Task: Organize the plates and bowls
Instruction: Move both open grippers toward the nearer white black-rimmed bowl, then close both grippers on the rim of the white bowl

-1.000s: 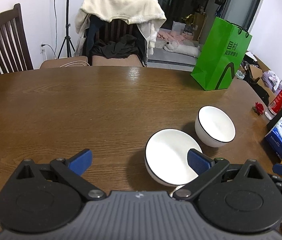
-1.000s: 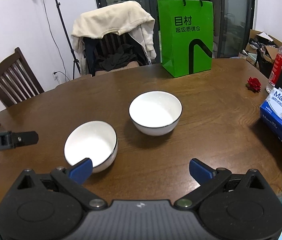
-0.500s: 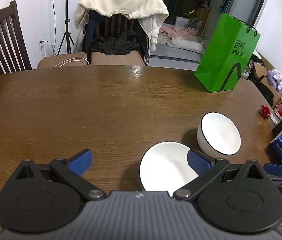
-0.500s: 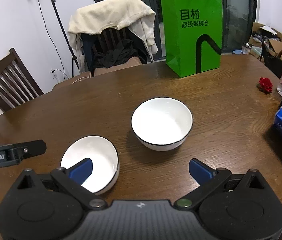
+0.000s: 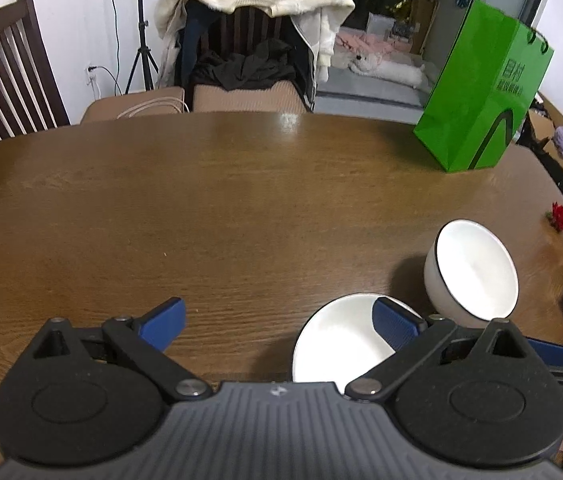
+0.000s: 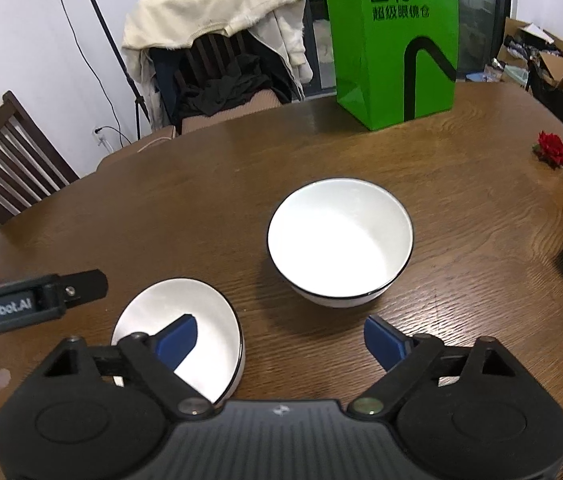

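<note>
Right jaws: the right gripper (image 6: 281,338) has its blue pads spread wide and closing in, nothing pressed between them; only bare wood lies in the gap.
Left jaws: the left gripper (image 5: 279,320) stands wide apart and holds nothing; its right pad shows over the near bowl's inside, and whether it touches cannot be told.
Near bowl: the near bowl (image 6: 209,320), white with a dark rim, sits upright on the worktop (image 6: 201,208), under the right gripper's left pad and at the lower right of the left wrist view (image 5: 337,344).
Far bowl: the far bowl (image 6: 339,240), white with a dark rim, stands upright just ahead of the right gripper's gap, close beside the near bowl but apart from it; in the left wrist view (image 5: 475,272) it lies to the right.
Worktop: brown wood, rounded edge.
Green bag: the green paper bag (image 6: 393,40) stands upright at the far edge.
Red flower: the red flower (image 6: 551,148) lies at the right side, well apart from the bowls.
Chairs: the draped chair (image 6: 217,56) carries cream clothing behind the worktop; the slatted chair (image 6: 5,160) is at the left.
</note>
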A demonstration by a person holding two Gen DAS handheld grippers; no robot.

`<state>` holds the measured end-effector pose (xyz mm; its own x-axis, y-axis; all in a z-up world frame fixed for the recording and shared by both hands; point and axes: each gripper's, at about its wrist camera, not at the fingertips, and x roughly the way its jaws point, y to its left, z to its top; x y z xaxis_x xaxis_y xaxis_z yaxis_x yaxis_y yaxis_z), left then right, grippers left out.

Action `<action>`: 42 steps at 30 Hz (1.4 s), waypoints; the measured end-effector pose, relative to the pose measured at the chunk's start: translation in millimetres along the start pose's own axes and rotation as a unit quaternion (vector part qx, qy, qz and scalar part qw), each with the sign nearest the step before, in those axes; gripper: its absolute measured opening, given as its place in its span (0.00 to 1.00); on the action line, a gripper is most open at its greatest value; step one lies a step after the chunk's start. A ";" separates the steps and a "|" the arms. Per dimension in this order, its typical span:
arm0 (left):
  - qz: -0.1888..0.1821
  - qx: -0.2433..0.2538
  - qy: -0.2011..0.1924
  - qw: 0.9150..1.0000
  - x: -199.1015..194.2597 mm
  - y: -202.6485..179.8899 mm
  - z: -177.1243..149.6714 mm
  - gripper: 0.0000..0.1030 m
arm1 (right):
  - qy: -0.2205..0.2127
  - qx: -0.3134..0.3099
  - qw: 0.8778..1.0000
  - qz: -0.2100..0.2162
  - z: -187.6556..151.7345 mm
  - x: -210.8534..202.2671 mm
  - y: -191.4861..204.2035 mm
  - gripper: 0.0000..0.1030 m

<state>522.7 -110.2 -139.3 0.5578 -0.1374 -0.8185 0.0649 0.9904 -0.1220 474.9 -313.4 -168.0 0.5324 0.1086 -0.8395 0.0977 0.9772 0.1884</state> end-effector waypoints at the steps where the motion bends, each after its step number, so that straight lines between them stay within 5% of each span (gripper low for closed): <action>1: -0.001 0.001 0.004 1.000 2.9 -0.1 -1.1 0.94 | 0.003 0.000 1.000 0.002 -0.7 3.0 0.8 0.79; 20: -0.020 0.014 0.062 0.998 42.6 -0.3 -9.9 0.48 | 0.055 -0.009 0.998 -0.010 -8.1 51.4 16.7 0.31; 27: -0.039 0.013 0.076 0.996 49.9 -1.4 -11.4 0.13 | 0.063 -0.030 0.997 -0.013 -7.8 58.1 30.0 0.09; 42: -0.031 0.017 0.074 0.997 50.8 -5.8 -11.8 0.13 | 0.063 -0.047 0.997 -0.018 -11.8 62.1 40.0 0.06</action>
<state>540.9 -123.1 -186.8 0.4231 -0.1968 -0.8845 0.1255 0.9794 -0.1579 502.0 -265.5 -218.6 0.4196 0.0885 -0.9034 0.0335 0.9931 0.1128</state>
